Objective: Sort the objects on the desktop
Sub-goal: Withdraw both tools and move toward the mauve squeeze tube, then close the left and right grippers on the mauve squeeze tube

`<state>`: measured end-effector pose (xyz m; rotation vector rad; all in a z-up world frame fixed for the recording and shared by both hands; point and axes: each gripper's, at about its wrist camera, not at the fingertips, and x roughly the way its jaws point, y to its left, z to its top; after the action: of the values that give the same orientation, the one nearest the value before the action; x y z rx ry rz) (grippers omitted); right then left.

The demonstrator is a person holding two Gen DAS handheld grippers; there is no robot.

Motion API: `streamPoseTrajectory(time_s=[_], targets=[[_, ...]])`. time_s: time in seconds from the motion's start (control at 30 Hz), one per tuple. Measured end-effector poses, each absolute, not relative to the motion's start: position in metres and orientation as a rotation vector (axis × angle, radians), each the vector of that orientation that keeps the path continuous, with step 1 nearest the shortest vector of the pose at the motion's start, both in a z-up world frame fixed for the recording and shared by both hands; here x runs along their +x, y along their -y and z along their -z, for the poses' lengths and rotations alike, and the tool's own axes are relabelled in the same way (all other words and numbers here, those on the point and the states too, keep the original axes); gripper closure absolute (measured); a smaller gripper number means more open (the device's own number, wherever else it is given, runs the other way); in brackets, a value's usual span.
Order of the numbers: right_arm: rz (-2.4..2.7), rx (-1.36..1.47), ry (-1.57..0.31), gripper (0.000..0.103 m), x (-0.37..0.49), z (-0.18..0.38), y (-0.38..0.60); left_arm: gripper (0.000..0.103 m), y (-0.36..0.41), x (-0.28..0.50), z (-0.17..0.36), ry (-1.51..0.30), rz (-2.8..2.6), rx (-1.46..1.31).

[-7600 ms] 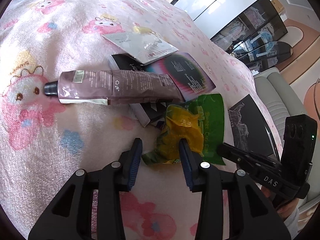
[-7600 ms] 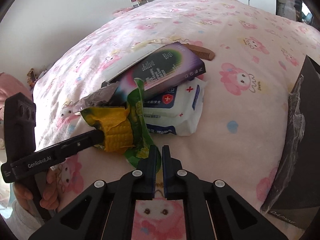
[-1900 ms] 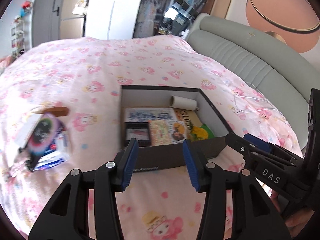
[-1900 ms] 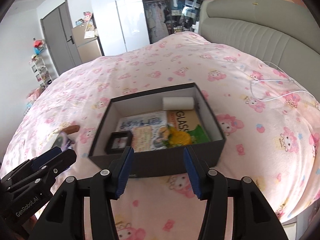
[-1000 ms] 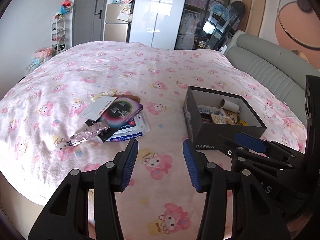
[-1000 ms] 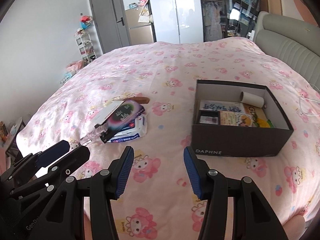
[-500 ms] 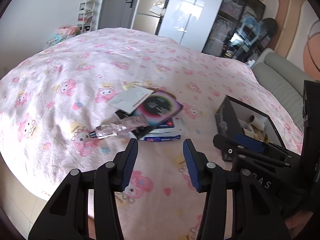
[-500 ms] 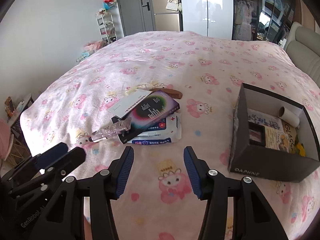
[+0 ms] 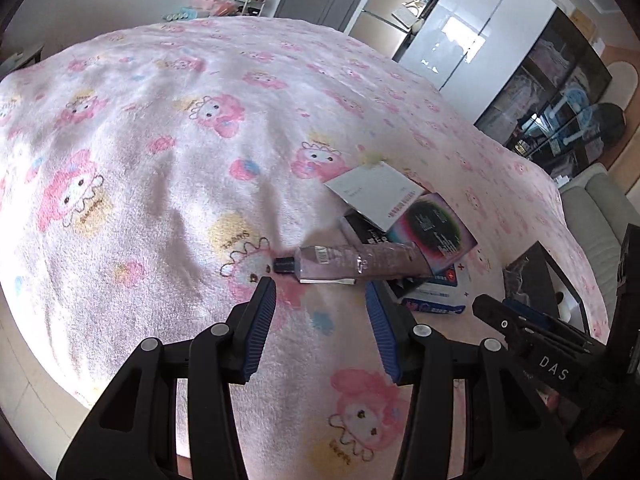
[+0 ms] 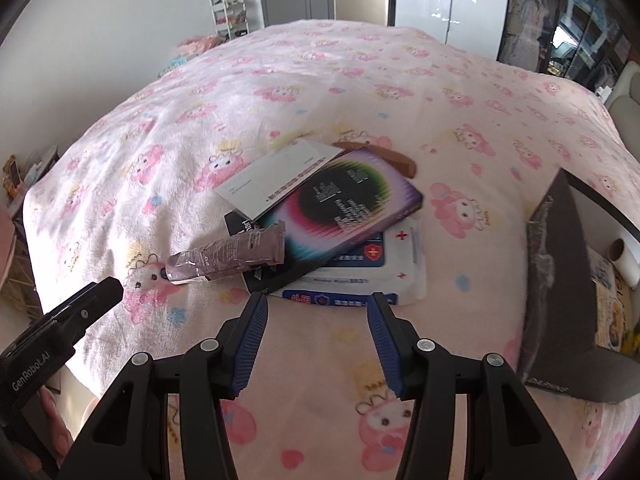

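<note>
Left tool [image 9: 320, 292] and right tool [image 10: 316, 308], both parted about halfway and holding nothing, hover above a pink-patterned bed [image 10: 360, 80]. In the right wrist view, a pile lies at 12 o'clock from the right tool: a wipes pack [image 10: 360, 276] at the bottom, a purple box [image 10: 344, 208] across it, a white card [image 10: 280, 176] on the box's 10 o'clock corner, and a comb [image 10: 384, 156] showing behind. A mauve tube [image 9: 360, 260] rests on the pile's near edge, cap toward 9 o'clock, just beyond the left tool's tips. A black bin [image 10: 560, 280] stands at 3 o'clock, apart from the pile, with a paper roll [image 10: 626, 260] inside.
</note>
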<state>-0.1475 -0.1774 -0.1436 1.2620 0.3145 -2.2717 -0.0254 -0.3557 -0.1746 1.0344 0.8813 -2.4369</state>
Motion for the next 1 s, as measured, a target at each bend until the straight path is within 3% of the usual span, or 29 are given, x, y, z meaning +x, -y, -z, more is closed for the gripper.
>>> streamPoseTrajectory(time_s=[0.4, 0.5, 1.0], targets=[[2.247, 1.323, -0.325, 0.055, -0.195, 0.178, 0.229, 0.055, 0.383, -0.067, 0.228, -1.053, 2.392, 1.085], [2.207, 1.324, -0.315, 0.054, -0.199, 0.183, 0.234, 0.05, 0.38, -0.071, 0.238, -1.088, 2.409, 1.106], [2.147, 1.298, -0.221, 0.054, -0.195, 0.179, 0.223, 0.051, 0.379, -0.075, 0.243, -1.117, 2.429, 1.045]])
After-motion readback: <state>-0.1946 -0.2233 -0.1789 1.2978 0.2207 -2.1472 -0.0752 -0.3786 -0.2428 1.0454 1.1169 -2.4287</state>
